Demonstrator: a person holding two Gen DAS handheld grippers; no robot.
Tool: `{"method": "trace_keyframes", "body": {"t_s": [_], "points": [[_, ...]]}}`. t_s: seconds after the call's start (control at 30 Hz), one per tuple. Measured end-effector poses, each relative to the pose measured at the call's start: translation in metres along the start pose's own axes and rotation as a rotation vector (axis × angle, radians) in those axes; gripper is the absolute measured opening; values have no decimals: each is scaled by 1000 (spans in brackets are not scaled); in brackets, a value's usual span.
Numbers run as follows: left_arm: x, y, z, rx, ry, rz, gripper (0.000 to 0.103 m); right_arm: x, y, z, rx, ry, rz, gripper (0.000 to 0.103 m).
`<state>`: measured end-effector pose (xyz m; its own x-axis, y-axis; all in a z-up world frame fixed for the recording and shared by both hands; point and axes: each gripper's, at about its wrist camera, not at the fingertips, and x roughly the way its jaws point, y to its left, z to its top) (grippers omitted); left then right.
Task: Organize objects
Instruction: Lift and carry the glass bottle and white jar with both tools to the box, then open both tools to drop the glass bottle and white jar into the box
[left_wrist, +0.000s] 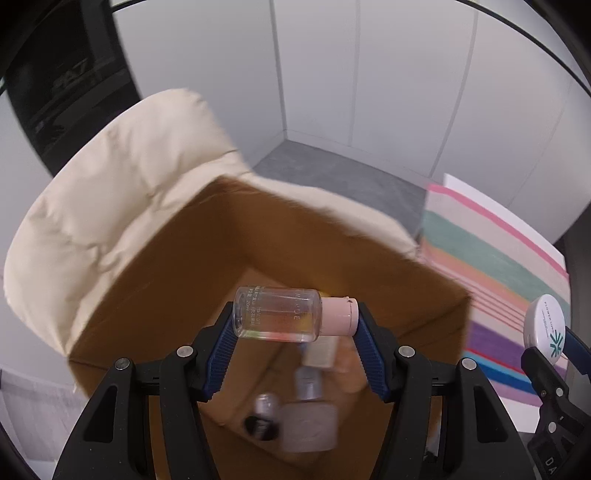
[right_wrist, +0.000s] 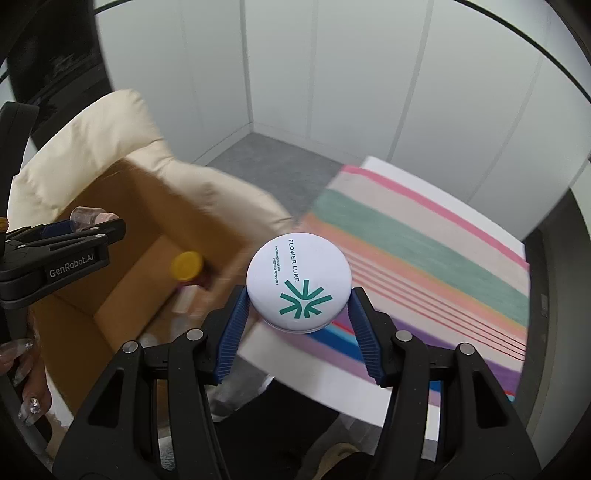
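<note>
Your left gripper (left_wrist: 295, 321) clamps the bottle (left_wrist: 279, 314) crosswise above the box (left_wrist: 155, 295); right gripper (right_wrist: 297, 302), beside it, grips the compact (right_wrist: 298, 282).

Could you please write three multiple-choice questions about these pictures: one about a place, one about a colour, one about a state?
1. Where is the clear small bottle?
A. above the open cardboard box
B. on the striped cloth
C. on the floor

2. What colour is the bottle's cap?
A. yellow
B. pink
C. black

3. What are the right tongs doing?
A. hanging open and empty
B. closed with nothing between them
C. gripping the round white compact

Answers:
1 A: the left tongs hold it sideways, with the box's inside behind it.
2 B: the cap at the bottle's right end is pale pink.
3 C: both blue pads press on the compact's rim.
</note>
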<state>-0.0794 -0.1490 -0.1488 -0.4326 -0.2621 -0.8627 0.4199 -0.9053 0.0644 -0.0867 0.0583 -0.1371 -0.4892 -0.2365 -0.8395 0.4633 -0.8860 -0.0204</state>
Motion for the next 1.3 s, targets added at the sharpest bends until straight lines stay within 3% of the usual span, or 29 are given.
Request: {"method": "trace_keyframes", "body": {"t_s": [0.2,0.5,0.57,0.6,0.63,0.67,0.7,0.73,0.77,1.13,1.3], "points": [[-1,45,-11,-40,21,33,62,7,60,2,-69,9,42,58],[7,69,-11,-38,31,62,62,23,120,0,-148,41,67,58],[11,69,-9,-24,28,74,62,26,122,1,-142,45,72,58],[12,69,-9,-14,28,93,63,26,121,2,-137,42,76,66],[14,67,-8,-5,31,109,68,26,122,3,-134,39,80,87],[17,65,-7,5,42,127,72,25,121,5,-132,35,77,96],[18,65,-7,6,51,133,84,24,121,6,-129,24,71,103],[19,65,-6,0,58,133,94,20,120,7,-126,4,65,103],[19,67,-7,-12,60,124,96,17,120,8,-126,-12,63,103],[-3,71,-1,-60,55,41,96,4,103,6,-55,7,11,103],[-37,51,5,39,34,0,96,-18,78,4,23,21,-32,103]]}}
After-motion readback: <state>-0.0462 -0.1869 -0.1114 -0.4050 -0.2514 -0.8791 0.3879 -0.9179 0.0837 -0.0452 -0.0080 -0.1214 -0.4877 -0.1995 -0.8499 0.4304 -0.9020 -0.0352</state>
